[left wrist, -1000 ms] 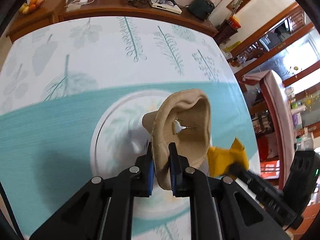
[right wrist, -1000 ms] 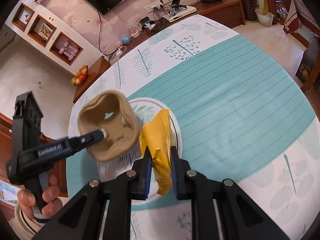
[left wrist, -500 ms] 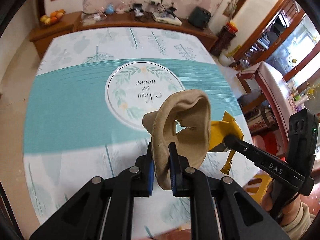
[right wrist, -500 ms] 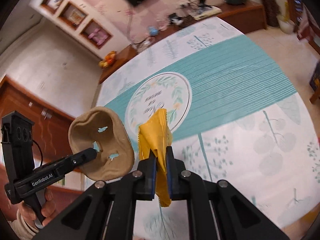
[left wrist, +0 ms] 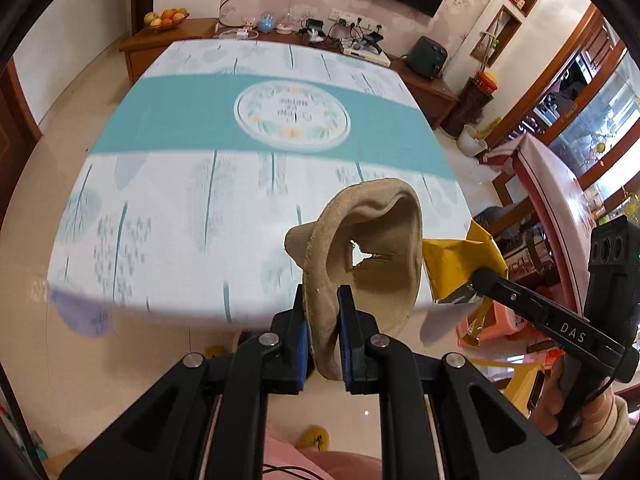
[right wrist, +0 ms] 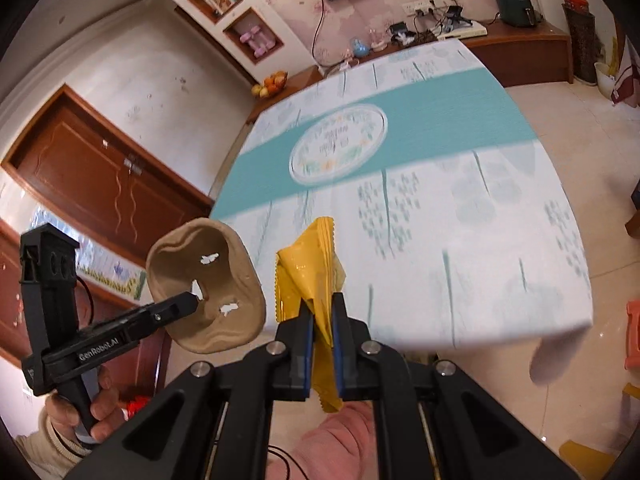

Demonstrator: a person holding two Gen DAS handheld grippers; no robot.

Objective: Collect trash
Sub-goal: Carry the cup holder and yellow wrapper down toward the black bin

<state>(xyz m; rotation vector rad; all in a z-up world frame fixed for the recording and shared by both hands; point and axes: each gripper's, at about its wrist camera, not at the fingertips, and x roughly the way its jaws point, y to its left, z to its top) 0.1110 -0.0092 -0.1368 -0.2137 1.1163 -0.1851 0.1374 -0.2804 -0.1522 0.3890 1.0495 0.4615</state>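
My left gripper [left wrist: 324,320] is shut on the rim of a torn beige pulp cup holder [left wrist: 372,252], held in the air off the near edge of the table [left wrist: 180,208]. The same cup holder [right wrist: 204,284] shows at the left of the right wrist view, with the left gripper [right wrist: 192,300] clamped on it. My right gripper [right wrist: 322,320] is shut on a crumpled yellow wrapper [right wrist: 310,264], also lifted clear of the table [right wrist: 460,240]. In the left wrist view that yellow wrapper [left wrist: 460,260] hangs just right of the cup holder, pinched by the right gripper [left wrist: 474,282].
The table carries a white and teal leaf-print cloth with a round emblem [left wrist: 292,116]. A wooden sideboard [left wrist: 424,80] with chargers and a fruit bowl [left wrist: 166,18] runs along the far wall. A brown door [right wrist: 100,184] stands left. Pale tiled floor [right wrist: 560,360] surrounds the table.
Both grippers have pulled back and up from the emblem at the table's middle to beyond its near edge, carrying the cup holder and the wrapper. The right jaws closed tighter on the wrapper.
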